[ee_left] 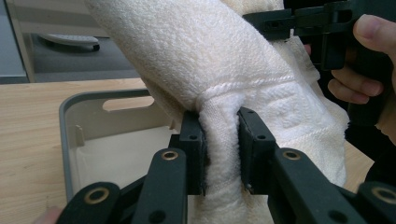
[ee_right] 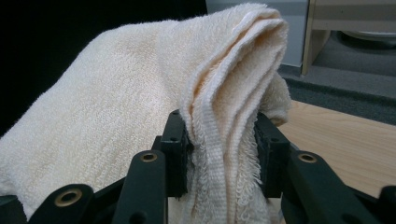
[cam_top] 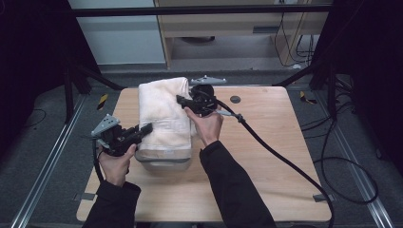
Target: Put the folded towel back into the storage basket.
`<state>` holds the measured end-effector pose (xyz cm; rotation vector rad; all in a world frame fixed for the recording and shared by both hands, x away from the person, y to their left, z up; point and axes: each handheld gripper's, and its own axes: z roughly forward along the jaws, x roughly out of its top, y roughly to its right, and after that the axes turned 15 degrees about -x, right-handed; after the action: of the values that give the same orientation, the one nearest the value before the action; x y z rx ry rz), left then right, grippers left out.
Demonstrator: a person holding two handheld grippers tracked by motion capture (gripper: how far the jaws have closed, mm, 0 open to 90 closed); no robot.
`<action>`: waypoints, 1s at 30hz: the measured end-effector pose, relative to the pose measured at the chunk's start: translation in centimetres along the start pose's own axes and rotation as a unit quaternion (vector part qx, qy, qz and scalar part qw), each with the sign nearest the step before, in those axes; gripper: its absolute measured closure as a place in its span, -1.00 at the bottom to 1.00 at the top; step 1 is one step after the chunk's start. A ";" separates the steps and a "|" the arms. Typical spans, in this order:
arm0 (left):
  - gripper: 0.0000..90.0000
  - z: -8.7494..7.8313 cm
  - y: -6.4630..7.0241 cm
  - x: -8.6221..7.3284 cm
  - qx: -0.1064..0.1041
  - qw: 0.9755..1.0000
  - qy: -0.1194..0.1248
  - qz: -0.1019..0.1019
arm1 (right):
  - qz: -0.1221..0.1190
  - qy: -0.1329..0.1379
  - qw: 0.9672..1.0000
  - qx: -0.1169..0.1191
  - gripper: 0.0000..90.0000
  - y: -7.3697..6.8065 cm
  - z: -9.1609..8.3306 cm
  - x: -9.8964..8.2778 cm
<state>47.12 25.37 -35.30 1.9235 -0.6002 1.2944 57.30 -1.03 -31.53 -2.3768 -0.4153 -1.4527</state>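
Both your grippers are clamped on the folded cream terry towel (cam_top: 164,114): left gripper (cam_top: 145,129) on its near edge, right gripper (cam_top: 182,100) on the far-right edge. You're carrying it stretched over the grey plastic bin (cam_top: 164,161), probably so it drops in flat.

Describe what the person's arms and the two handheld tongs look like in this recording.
Both arms wear dark long sleeves. The left tongs and right tongs are black, each with two flat rectangular jaws on linkage arms with brass-coloured pivot rings. Each carries a grey three-cornered plate on top. A thick black cable trails from the right one across the table.
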 end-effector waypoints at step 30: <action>0.62 0.0 -3.9 -1.7 0.024 0.999 -0.034 -0.025 | 0.001 -0.033 0.999 -0.012 0.39 -1.7 4.8 -1.9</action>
<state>49.24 27.75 -38.07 2.0159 -0.5550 1.2258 59.61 2.33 -35.09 -2.4477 -0.4145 -1.3898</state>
